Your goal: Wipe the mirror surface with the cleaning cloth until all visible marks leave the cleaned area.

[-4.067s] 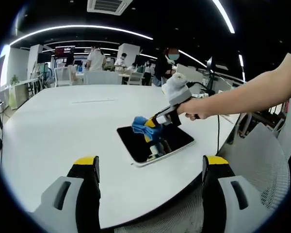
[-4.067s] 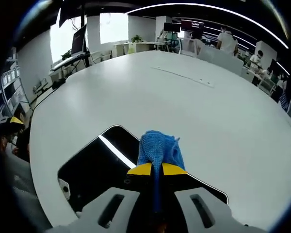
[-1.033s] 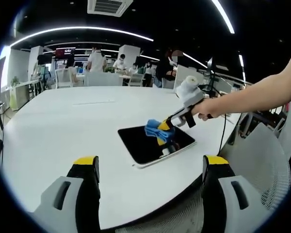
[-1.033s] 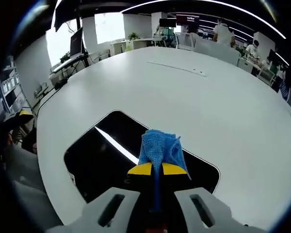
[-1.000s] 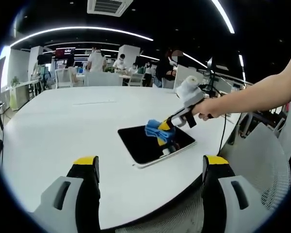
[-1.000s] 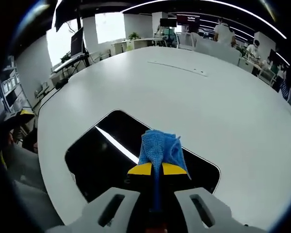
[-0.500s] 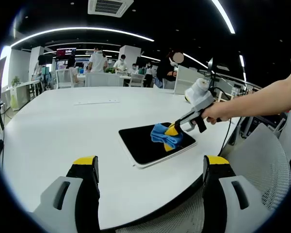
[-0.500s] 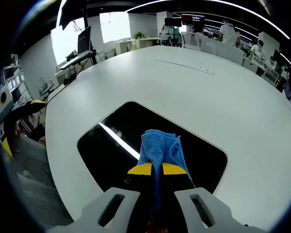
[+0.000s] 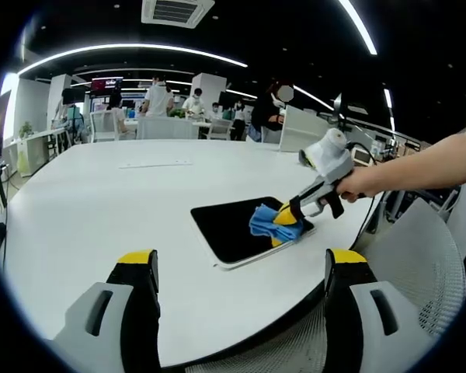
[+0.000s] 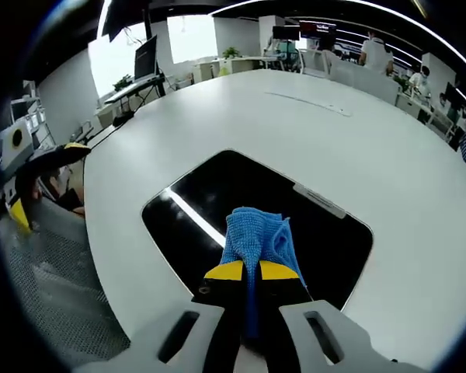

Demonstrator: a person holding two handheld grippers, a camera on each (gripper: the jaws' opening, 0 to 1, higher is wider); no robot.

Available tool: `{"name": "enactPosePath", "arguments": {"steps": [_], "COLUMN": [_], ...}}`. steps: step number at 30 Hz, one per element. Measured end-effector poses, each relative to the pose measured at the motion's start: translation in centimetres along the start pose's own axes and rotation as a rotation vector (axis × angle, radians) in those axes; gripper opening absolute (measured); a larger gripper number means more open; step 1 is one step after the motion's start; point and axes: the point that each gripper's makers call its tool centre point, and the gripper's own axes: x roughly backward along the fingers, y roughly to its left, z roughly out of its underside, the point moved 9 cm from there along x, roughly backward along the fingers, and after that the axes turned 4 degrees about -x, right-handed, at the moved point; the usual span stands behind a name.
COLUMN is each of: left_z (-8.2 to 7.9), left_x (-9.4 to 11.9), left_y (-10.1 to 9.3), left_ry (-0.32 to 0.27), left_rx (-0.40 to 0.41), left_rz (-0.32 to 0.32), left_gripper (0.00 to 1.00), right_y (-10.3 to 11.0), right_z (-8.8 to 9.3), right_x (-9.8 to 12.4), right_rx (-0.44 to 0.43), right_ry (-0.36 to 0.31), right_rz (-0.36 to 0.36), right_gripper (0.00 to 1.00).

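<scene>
My right tool [image 10: 252, 272], clamped on the blue cloth [image 10: 254, 235], sits at the mirror [image 10: 241, 198]'s six o'clock edge; overshooting could drag it off the white surface [image 10: 388, 155], while my left tool [image 9: 237, 268] hangs wide open, empty.

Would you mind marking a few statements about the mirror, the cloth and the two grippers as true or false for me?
1. The right gripper is shut on the blue cloth. True.
2. The cloth is red. False: it is blue.
3. The mirror lies flat on the white table. True.
4. The left gripper is pressing on the mirror. False: its jaws stand open, short of the mirror and with nothing between them.
5. The cloth is over the mirror's edge nearer the person's arm, as the left gripper view shows it. True.
</scene>
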Motion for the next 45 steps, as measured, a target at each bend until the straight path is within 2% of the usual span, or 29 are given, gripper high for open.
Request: {"name": "enactPosePath", "arguments": {"steps": [6,21,24,33,37,45], "left_z": [0.1,0.1,0.1,0.1,0.1,0.1], "left_x": [0.1,0.0,0.0,0.0,0.0,0.0], "left_y": [0.0,0.1,0.1,0.2,0.2,0.2], "left_ry": [0.011,0.012,0.01,0.007,0.005,0.007], "left_rx": [0.005,0.004,0.005,0.005,0.005,0.004], "left_rz": [-0.001,-0.001,-0.001,-0.004,-0.008,-0.008], "left_gripper": [0.87,0.87,0.87,0.87,0.87,0.87], "right_y": [0.3,1.5,1.9,2.0,1.9,2.0], "right_z": [0.3,1.5,1.7,2.1,2.1,2.3], "right_x": [0.3,1.3,1.3,1.6,1.6,1.7], "right_rx": [-0.001,0.038,0.094,0.091,0.064,0.079], "right_ry": [0.002,0.027,0.011,0.019,0.021,-0.001], "right_rz": [-0.008,-0.079,-0.061,-0.08,-0.085,-0.084], "right_gripper": [0.0,0.0,0.0,0.0,0.0,0.0]}}
